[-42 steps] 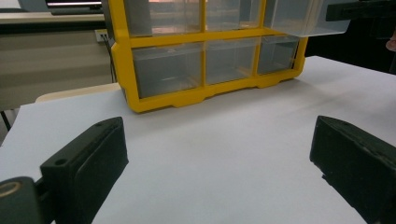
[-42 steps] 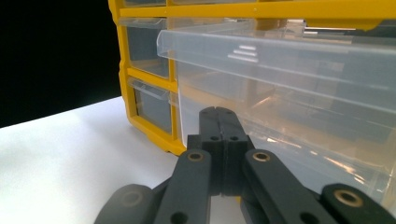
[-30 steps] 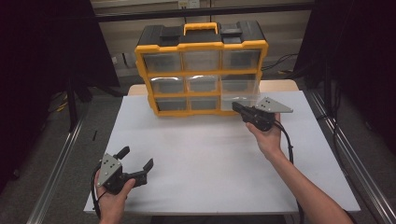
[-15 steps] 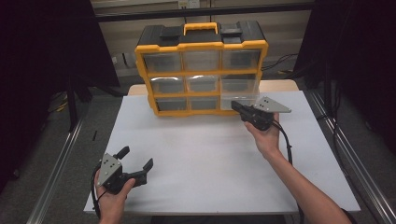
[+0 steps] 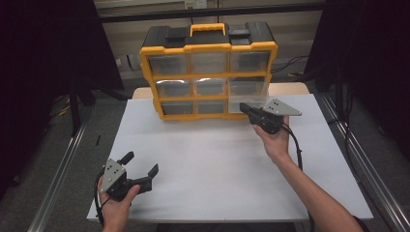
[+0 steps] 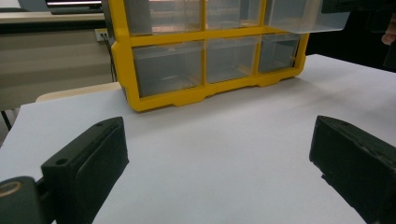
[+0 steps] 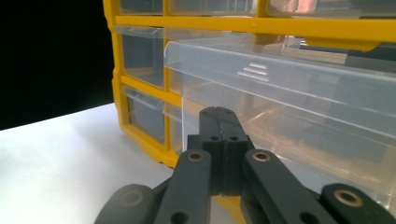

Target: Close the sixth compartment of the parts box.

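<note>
Risk, we judged, was the clear drawer (image 7: 289,107) slipping from the organizer (image 5: 209,72) while our right gripper (image 7: 218,126) pinched it, left gripper (image 5: 140,169) gaping idle.

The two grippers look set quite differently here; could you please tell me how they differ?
The left gripper has its jaws spread wide apart; the right gripper has its jaws pressed together. The left gripper sits near the table's front edge, far from the organizer; the right gripper is at a pulled-out clear drawer. Both are black and hand-held.
</note>
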A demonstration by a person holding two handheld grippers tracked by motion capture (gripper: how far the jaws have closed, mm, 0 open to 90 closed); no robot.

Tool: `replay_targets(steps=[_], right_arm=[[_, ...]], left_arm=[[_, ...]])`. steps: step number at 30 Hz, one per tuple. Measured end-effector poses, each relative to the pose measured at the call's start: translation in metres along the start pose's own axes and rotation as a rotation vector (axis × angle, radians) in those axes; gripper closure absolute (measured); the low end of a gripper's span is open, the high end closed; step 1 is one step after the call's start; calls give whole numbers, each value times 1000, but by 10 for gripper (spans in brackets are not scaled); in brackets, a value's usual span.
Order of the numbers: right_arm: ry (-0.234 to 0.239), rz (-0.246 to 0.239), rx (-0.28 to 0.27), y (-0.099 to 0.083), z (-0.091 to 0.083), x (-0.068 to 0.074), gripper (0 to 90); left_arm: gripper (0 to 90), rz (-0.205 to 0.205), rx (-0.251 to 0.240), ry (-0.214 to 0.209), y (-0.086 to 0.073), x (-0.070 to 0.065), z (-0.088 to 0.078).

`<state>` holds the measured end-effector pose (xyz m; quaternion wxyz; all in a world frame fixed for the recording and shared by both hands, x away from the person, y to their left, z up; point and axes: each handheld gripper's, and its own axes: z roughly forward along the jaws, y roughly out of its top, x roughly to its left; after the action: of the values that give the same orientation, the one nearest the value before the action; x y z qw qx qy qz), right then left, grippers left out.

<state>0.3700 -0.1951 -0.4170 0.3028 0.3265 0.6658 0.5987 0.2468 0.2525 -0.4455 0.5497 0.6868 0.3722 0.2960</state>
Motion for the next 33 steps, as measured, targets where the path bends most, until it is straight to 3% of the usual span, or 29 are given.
replay_targets(steps=[3, 8, 15, 17, 18, 33], right_arm=[[-21, 24, -3, -1, 0, -4, 900], [-11, 24, -4, 0, -2, -6, 900], [-10, 22, 2, 1, 2, -6, 900], [-1, 29, -2, 0, 3, -5, 900], [1, 30, -2, 0, 4, -4, 900], [-7, 41, -23, 0, 10, -6, 900]], left_arm=[[43, 6, 5, -1, 0, 0, 0], [43, 17, 6, 4, 0, 2, 0], [44, 0, 0, -2, 0, 0, 1], [44, 12, 1, 14, 0, 1, -1], [43, 5, -5, 1, 0, 1, -1], [44, 9, -3, 7, 0, 1, -1]])
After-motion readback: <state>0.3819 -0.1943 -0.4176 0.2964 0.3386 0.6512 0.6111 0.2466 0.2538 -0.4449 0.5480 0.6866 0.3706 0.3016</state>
